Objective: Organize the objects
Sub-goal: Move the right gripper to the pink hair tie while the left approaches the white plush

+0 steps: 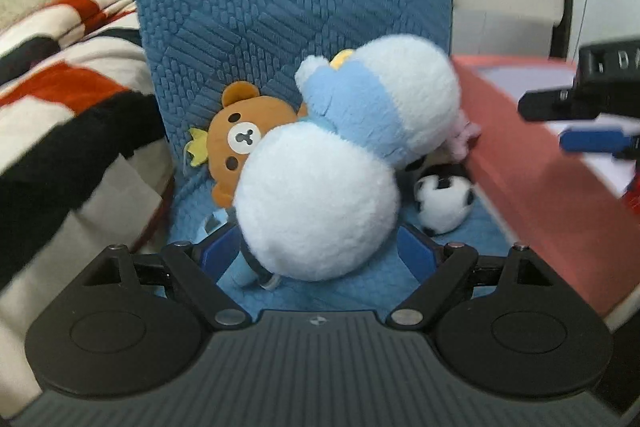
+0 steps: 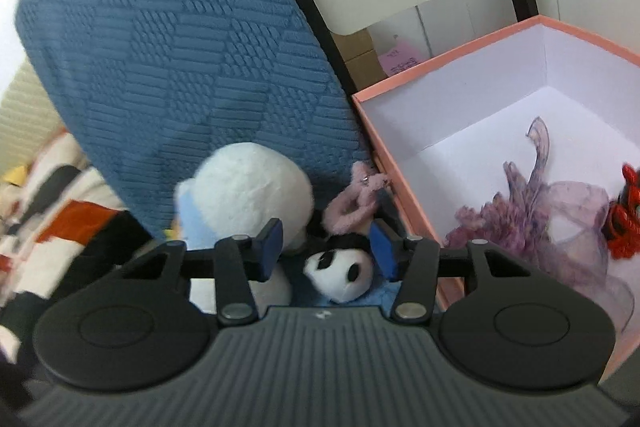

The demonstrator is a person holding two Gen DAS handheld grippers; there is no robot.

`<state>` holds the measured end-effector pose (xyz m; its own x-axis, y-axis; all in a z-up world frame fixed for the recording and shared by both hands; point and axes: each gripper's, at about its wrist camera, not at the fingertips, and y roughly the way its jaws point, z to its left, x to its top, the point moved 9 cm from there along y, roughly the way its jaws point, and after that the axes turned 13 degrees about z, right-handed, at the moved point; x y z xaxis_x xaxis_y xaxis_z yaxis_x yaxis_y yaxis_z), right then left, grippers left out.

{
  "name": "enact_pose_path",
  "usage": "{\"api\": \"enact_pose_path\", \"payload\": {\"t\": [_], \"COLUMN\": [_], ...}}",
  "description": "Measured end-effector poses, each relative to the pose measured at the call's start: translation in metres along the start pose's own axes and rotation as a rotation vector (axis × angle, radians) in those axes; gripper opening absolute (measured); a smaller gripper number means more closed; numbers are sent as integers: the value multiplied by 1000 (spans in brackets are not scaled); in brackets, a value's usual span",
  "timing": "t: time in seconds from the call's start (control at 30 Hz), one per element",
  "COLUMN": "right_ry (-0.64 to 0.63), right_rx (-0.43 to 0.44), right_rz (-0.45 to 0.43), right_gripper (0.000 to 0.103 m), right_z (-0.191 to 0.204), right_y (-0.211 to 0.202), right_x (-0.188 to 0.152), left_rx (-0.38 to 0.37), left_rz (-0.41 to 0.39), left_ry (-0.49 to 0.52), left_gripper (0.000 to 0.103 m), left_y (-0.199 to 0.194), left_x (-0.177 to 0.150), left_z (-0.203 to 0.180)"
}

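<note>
A big white plush with a light blue scarf [image 1: 320, 195] lies on the blue seat cushion. My left gripper [image 1: 320, 251] is open with its blue pads on either side of the plush's round body. A brown bear plush [image 1: 244, 139] lies behind it and a black-and-white panda plush [image 1: 444, 203] to its right. My right gripper [image 2: 326, 251] is open just above the panda plush [image 2: 340, 271], with the white plush [image 2: 248, 187] on its left and a pink fuzzy scrunchie [image 2: 356, 203] beyond. The pink box [image 2: 384, 155] stands at the right.
The box [image 1: 532, 163] holds a purple gauzy ribbon piece [image 2: 532, 211] and a red item [image 2: 624, 219]. A textured blue cushion [image 1: 288, 7] stands upright behind the toys. A red, black and white blanket [image 1: 68, 115] lies at the left. The right gripper shows above the box in the left wrist view [image 1: 580, 123].
</note>
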<state>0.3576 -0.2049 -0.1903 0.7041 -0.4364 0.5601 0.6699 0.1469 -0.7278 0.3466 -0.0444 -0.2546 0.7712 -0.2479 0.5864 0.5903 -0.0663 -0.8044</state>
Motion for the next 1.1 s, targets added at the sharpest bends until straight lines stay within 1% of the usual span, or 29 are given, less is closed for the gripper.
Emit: {"api": "enact_pose_path", "payload": {"t": [0.03,0.07,0.13,0.2,0.23,0.3,0.47,0.57,0.67,0.77,0.9,1.0,1.1], "right_ry": [0,18,48,60,65,64,79,98,103,123,152,164,197], "right_rx": [-18,-17,-3,-1,3,0,-5,-18,-25,-25,-10,-8,2], "right_rz": [7,27,68,90,100,121,141,148,165,184,188,193,197], "right_gripper": [48,46,45,44,44,43,43,37,36,35,35,34,35], "right_z": [-1,-2,-4,-4,-3,-1,0,-5,-5,-6,-7,-8,-10], "right_y": [7,15,28,38,42,51,64,72,81,90,96,101,106], "right_x": [2,3,3,3,2,1,4,8,9,10,13,13,14], "left_rx": [16,27,44,58,58,35,50,56,51,29,13,32,44], "left_rz": [-7,-14,-22,-29,-28,-25,-41,-57,-76,-101,-99,-82,-57], "left_ry": [17,36,63,96,120,161,233,283,334,369,424,434,388], "left_gripper": [89,89,89,89,89,89,91,93,93,93,93,93,93], "left_y": [2,6,14,21,24,29,35,39,41,42,50,59,67], "left_x": [3,7,15,21,23,28,37,43,49,55,59,60,66], "left_z": [0,0,1,0,-1,-2,-7,-9,-13,-18,-26,-26,-21]}}
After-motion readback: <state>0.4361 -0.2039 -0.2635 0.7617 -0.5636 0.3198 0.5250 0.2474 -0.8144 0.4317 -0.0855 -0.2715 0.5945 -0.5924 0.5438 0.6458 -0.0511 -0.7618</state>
